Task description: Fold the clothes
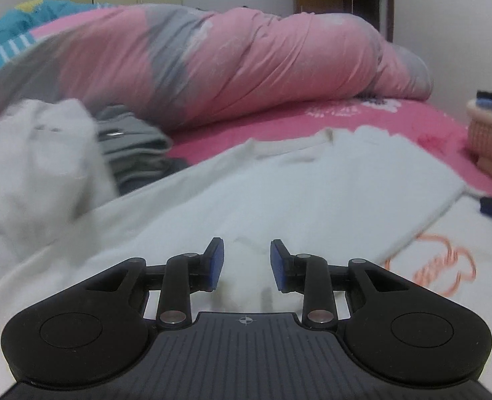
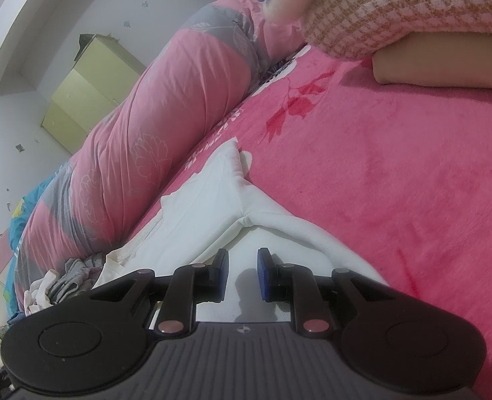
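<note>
White cotton fills the lower half of both views: a white shirt [image 1: 312, 193] lies spread on the pink bedsheet [image 2: 396, 173], and we can see its ribbed collar [image 1: 292, 145] at the far end in the left wrist view. Its long axis runs away from us toward the rolled pink and grey quilt [image 1: 229, 66], collar end farthest; one sleeve [image 2: 232, 156] points out toward the quilt in the right wrist view. We find no readable brand or label. An orange looping print [image 1: 442, 266] shows on white fabric at the right of the left wrist view, but it is blurred and we cannot make out any letters.

Our left gripper [image 1: 247, 263] hangs just above the shirt, tipped downward, its blue pads [image 1: 216, 263] parted with nothing pinched between them; it has let go. Our right gripper [image 2: 242, 275] sits low over the shirt's near edge, also angled down, its view rolled so the bed slants across the frame. Its pads stand a narrow gap apart and only flat white cloth shows beneath that gap; we see no fold caught in it.

To the left lie a crumpled white garment [image 1: 39, 160] and a folded grey garment [image 1: 129, 143]. A checked orange cushion [image 2: 406, 10] rests near the far right corner.
</note>
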The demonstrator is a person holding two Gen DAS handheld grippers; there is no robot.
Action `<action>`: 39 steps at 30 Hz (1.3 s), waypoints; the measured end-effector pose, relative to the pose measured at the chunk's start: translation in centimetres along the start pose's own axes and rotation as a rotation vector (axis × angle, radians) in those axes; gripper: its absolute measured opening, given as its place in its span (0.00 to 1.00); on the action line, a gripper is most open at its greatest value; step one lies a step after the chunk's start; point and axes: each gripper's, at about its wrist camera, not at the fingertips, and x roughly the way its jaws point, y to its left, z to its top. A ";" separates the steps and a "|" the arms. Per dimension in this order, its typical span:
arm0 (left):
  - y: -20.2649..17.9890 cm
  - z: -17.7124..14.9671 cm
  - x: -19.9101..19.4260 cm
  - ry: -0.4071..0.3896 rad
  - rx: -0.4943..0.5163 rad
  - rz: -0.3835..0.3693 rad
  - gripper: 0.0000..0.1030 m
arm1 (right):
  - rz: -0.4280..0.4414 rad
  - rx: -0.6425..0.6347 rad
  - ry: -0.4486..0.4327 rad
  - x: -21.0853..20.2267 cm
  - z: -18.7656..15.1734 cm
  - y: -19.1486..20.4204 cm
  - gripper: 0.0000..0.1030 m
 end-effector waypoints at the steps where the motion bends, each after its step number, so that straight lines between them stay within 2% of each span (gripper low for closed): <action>1: -0.2 0.0 1.3 0.010 -0.008 0.004 0.30 | -0.001 -0.001 -0.001 0.0 0.0 0.0 0.19; 7: 0.1 -2.3 5.6 0.057 -0.055 0.095 0.34 | 0.004 0.005 -0.002 0.1 0.0 -0.2 0.19; 12: 0.3 -2.2 5.4 0.047 -0.069 0.094 0.36 | 0.026 0.030 -0.012 0.0 0.0 -0.7 0.18; 17: 1.3 -2.1 2.2 0.008 -0.166 0.155 0.47 | 0.041 0.046 -0.017 -0.1 0.0 -1.0 0.18; 20: 2.2 -3.1 -2.0 -0.057 -0.237 0.195 0.59 | 0.044 0.051 -0.017 -0.2 0.0 -1.1 0.18; 22: 3.4 -4.7 -5.5 -0.102 -0.316 0.218 0.67 | 0.040 0.050 -0.015 -0.2 0.0 -1.0 0.18; 28: 9.4 -11.1 -13.6 -0.149 -0.618 0.364 0.69 | -0.008 0.034 0.015 0.1 0.2 -0.3 0.18; 30: 11.6 -13.4 -15.6 -0.159 -0.728 0.400 0.69 | -0.068 -0.002 0.045 0.3 0.4 0.8 0.18; 33: 14.2 -16.2 -18.3 -0.214 -0.856 0.506 0.69 | -0.163 -0.070 0.060 -0.2 0.5 3.8 0.20; 39: 20.2 -19.1 -20.4 -0.267 -1.100 0.655 0.69 | -0.009 -0.177 0.061 -1.1 -1.1 12.1 0.20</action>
